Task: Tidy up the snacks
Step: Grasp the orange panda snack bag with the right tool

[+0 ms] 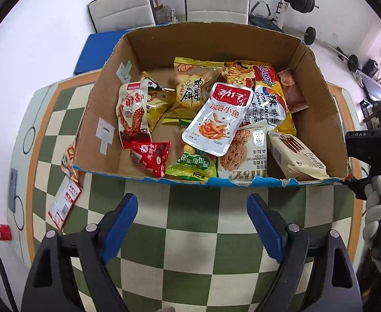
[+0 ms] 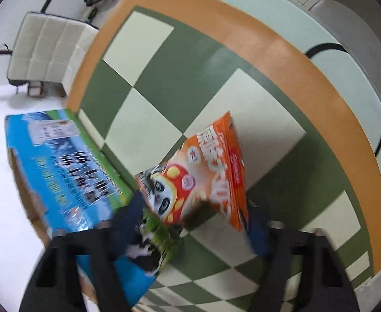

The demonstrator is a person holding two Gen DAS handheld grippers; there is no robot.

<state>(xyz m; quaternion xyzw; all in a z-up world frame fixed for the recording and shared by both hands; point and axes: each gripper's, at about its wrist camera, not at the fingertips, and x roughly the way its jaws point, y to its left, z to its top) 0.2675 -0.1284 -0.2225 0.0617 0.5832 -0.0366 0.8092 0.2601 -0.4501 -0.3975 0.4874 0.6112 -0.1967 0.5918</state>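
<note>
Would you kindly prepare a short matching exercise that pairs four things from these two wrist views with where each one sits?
Things:
1. silver fish-snack pouch
2. red soda can
3. orange snack bag
4. left gripper

Places:
A. between the right gripper's fingers
B. open above the checkered tablecloth, before the box
C. atop the snacks inside the cardboard box
D. far left, beyond the cloth

Pairs: 1-C, 2-D, 3-A, 4-B

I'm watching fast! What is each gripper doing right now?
Left gripper: open, empty.
Right gripper: around the orange snack bag; grip cannot be told.
</note>
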